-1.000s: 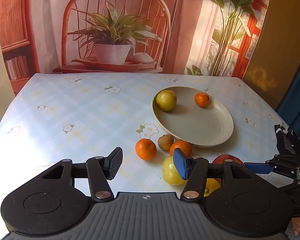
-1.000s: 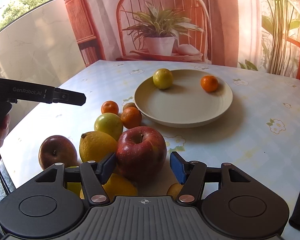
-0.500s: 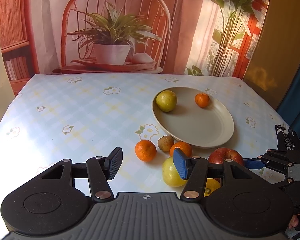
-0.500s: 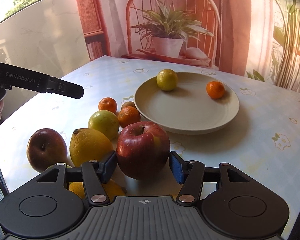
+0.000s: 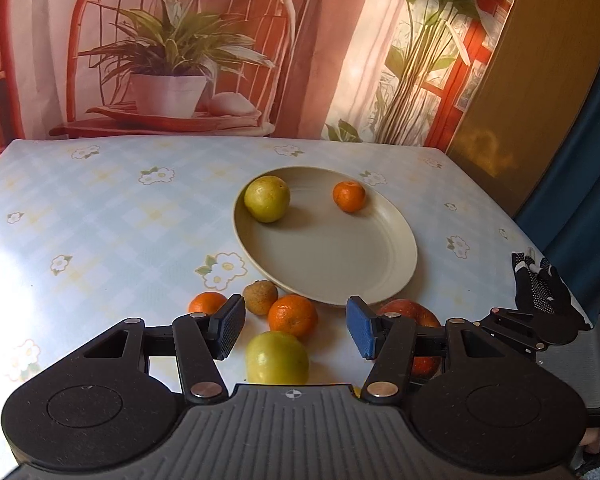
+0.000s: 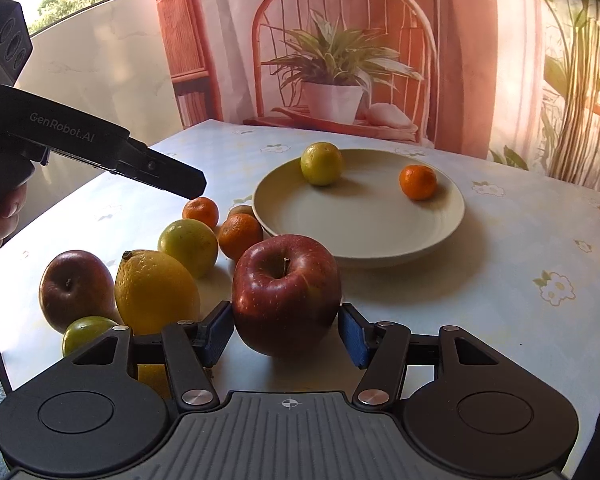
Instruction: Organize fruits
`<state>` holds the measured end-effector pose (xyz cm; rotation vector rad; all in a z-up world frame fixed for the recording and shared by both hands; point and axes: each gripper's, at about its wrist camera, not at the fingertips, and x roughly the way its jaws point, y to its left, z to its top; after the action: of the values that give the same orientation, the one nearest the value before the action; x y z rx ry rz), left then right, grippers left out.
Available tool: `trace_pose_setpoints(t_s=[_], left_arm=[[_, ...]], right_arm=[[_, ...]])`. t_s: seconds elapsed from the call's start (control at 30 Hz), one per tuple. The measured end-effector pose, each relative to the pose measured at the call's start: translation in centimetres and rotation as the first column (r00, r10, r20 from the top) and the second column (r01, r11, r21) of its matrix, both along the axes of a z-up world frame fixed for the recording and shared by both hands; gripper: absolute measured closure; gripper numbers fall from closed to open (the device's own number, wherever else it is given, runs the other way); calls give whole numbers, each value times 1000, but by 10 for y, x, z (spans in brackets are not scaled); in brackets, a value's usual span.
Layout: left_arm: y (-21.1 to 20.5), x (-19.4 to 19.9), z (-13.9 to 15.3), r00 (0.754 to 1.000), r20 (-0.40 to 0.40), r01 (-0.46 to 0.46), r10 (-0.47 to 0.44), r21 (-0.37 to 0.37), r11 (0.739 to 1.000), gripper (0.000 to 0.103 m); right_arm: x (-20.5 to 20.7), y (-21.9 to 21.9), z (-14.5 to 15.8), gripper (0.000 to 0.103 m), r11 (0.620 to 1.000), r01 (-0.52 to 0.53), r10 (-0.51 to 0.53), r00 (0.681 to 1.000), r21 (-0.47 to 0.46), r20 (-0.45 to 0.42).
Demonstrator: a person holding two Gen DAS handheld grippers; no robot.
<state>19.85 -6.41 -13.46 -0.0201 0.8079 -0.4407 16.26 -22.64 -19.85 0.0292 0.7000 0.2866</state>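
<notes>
My right gripper (image 6: 286, 332) is shut on a big red apple (image 6: 286, 292), both pads pressed to its sides, held just above the tablecloth in front of the beige plate (image 6: 360, 220). A yellow-green fruit (image 6: 321, 163) and a small orange (image 6: 417, 182) lie on the plate. My left gripper (image 5: 294, 332) hovers open and empty over a green-yellow fruit (image 5: 277, 358) and an orange (image 5: 293, 315) beside the plate (image 5: 340, 252). The held apple (image 5: 404, 312) peeks out behind its right finger.
Loose fruit lies left of the held apple: a lemon (image 6: 156, 292), a dark red apple (image 6: 76, 288), a lime (image 6: 88, 334), a small orange (image 6: 200, 212) and a brown fruit (image 5: 260, 297). The table's edges run close on the near and right sides. A gloved hand (image 5: 540, 288) holds the right gripper.
The right gripper has lifted the red apple off the table and rolled a little. The left gripper has slid right, so the green-yellow fruit and orange now sit between its fingers in view.
</notes>
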Motion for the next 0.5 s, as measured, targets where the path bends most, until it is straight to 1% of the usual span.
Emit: trace_pose_setpoints(t_s=[0.1, 0.27, 0.37, 0.5], left_arm=[[-13, 5, -7, 998, -27, 52, -53, -32, 998, 44], [-35, 11, -19, 989, -57, 133, -136, -55, 990, 44], [-42, 13, -25, 986, -72, 146, -150, -59, 988, 44], [-46, 15, -32, 982, -96, 154, -163, -90, 984, 44]], right_arm=[[-3, -4, 0, 50, 1000, 6, -6, 1000, 14, 3], [-4, -6, 0, 50, 1000, 0, 0, 1000, 21, 4], [-4, -7, 1, 50, 1000, -3, 3, 1000, 21, 7], [-4, -9, 2, 55, 1000, 6, -6, 1000, 20, 7]])
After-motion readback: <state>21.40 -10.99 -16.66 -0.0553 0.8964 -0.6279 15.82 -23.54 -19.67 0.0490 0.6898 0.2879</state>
